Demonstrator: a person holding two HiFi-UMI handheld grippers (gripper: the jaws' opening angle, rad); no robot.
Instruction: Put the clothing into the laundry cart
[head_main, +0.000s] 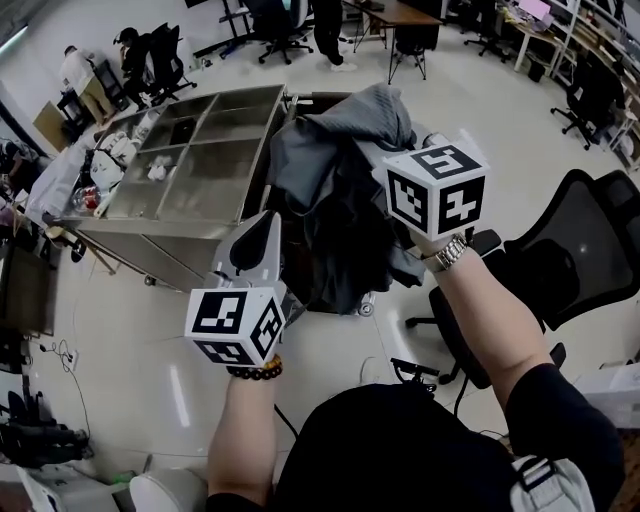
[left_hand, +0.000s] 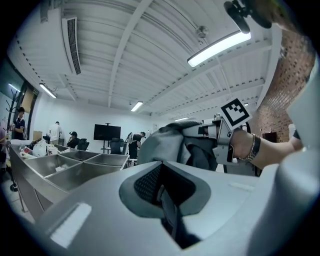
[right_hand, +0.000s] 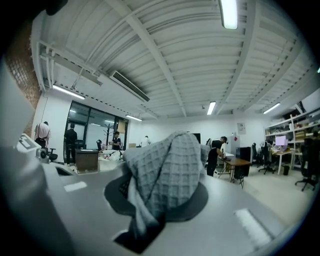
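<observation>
Grey waffle-knit garment (right_hand: 167, 175) fills the right claw (head_main: 392, 158). Its jaws are clamped narrow on a fold of the fabric, which bulges up out of the jaw opening in the right gripper view.

Position of the clothing:
- In the head view the grey garment tops a bundle of dark clothing (head_main: 335, 240) that reaches down below the right claw.
- A caster (head_main: 366, 305) shows at the lower edge of the bundle. The body it belongs to is hidden by the fabric, so whether the bundle rests in a cart cannot be told.
- A steel table (head_main: 190, 150) with open compartments stands just left of the bundle. One compartment holds a few small pale items.

Left claw (head_main: 272, 220):
- Its jaws stand together, with only a thin dark seam between them in the left gripper view.
- Whether any cloth sits in that seam cannot be told.
- In the head view the tip lies at the left edge of the dark clothing. Contact cannot be confirmed.
- The left gripper view looks past the jaws at the bundle and at the marker cube (left_hand: 235, 112) of the right claw.

Surroundings:
- A wristwatch (head_main: 450, 252) is on the right wrist.
- A bead bracelet (head_main: 258, 372) is on the left wrist.
- An office chair (head_main: 580, 250) stands to the right on the pale floor (head_main: 150, 400).
</observation>
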